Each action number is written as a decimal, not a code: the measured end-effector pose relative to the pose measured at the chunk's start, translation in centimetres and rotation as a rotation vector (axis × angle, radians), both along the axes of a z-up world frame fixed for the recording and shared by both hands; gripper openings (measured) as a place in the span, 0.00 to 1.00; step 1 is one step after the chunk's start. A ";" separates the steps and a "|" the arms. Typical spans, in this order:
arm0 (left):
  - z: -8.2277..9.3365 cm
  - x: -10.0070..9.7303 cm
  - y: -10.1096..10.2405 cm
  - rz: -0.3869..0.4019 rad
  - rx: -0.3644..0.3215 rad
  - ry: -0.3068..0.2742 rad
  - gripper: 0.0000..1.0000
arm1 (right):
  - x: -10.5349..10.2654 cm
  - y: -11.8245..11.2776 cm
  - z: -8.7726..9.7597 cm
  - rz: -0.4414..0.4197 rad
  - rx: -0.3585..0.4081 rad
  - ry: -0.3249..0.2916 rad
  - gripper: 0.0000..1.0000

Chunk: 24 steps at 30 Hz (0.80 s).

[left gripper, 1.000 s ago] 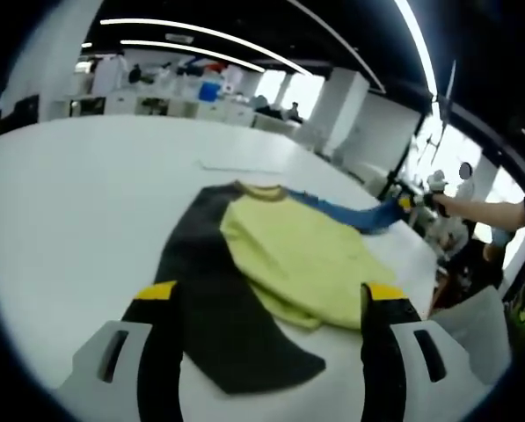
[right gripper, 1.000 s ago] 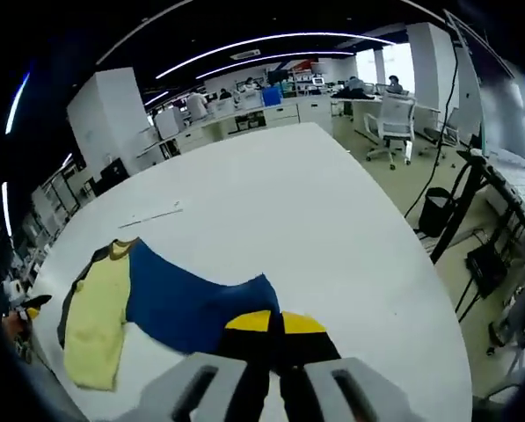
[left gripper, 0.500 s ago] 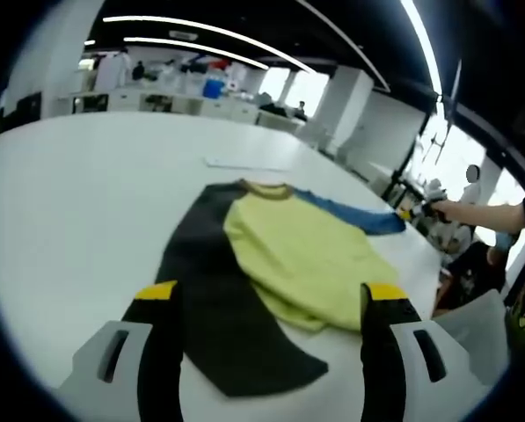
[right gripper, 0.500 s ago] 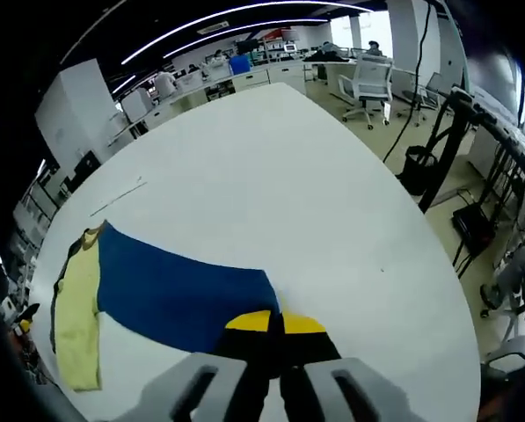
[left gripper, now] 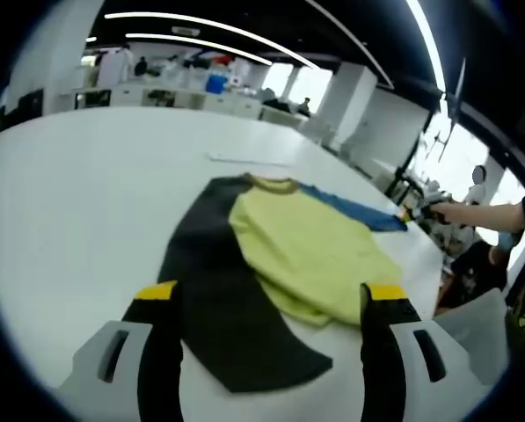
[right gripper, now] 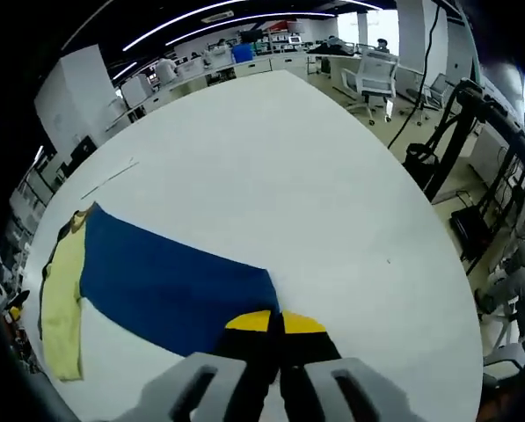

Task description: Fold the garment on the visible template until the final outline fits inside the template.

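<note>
A long-sleeved shirt lies on the white table, its yellow body (left gripper: 306, 251) flat in the middle. Its dark grey sleeve (left gripper: 218, 303) runs toward my left gripper (left gripper: 271, 294), which hovers open over the sleeve and holds nothing. The blue sleeve (right gripper: 174, 281) is stretched out flat away from the yellow body (right gripper: 61, 294). My right gripper (right gripper: 275, 322) is shut on its cuff end. From the left gripper view, the blue sleeve (left gripper: 354, 209) runs to the right gripper (left gripper: 413, 211) at the table's far right side.
A thin pale strip (left gripper: 244, 160) lies on the table beyond the collar. The white table (right gripper: 332, 176) curves to an edge at the right. An office chair (right gripper: 372, 79), a black bin (right gripper: 418, 156) and metal stands sit on the floor beyond. A person's arm (left gripper: 482, 214) reaches in.
My right gripper has drawn the blue sleeve outward, so it now lies longer and flatter on the table. The left gripper has hardly moved.
</note>
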<state>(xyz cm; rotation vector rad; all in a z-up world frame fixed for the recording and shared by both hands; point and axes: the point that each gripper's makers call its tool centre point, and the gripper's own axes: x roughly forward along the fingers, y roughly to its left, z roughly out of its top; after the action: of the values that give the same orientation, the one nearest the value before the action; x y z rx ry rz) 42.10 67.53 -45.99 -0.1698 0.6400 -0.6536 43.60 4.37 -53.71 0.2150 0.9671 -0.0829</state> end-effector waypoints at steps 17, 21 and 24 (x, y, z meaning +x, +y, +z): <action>-0.1 -0.2 -0.2 -0.001 -0.003 0.003 0.80 | -0.5 0.1 0.3 0.133 -0.124 -0.048 0.40; -0.1 -0.2 -0.2 -0.005 -0.006 0.001 0.80 | -0.3 0.1 0.9 0.159 -0.146 -0.089 0.53; 0.0 -0.2 -0.2 -0.005 -0.009 0.000 0.80 | -0.5 0.8 1.6 0.175 -0.147 -0.119 0.58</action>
<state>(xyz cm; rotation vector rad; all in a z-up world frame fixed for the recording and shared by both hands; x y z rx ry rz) 41.95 67.29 -46.03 -0.1768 0.6376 -0.6618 43.08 5.21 -52.15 -0.0004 0.8533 0.0199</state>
